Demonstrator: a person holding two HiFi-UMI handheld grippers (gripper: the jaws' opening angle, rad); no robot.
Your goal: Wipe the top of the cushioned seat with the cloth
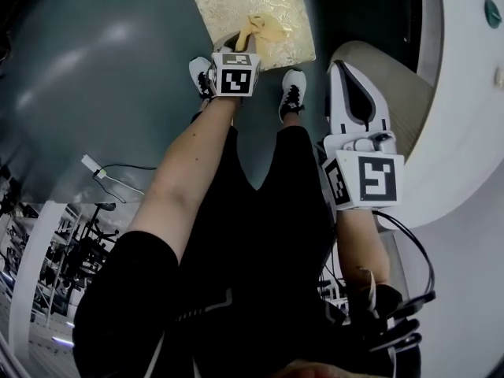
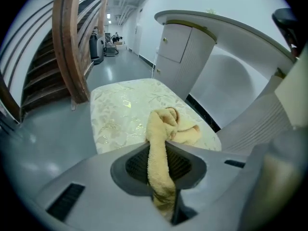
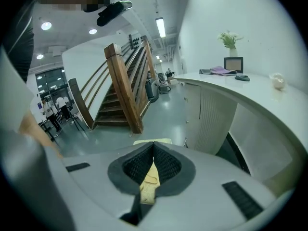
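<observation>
bunched yellow cloth rests on the pale floral cushioned seat.

I see a plant and a frame on the white counter, a wooden staircase left of it

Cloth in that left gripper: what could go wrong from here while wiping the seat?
The cloth is pinched in the left gripper as one narrow, bunched strip, so dragging might tug it loose. Only a small wad appears to lie on the cushioned seat, so strokes may well miss parts of the top.
</observation>
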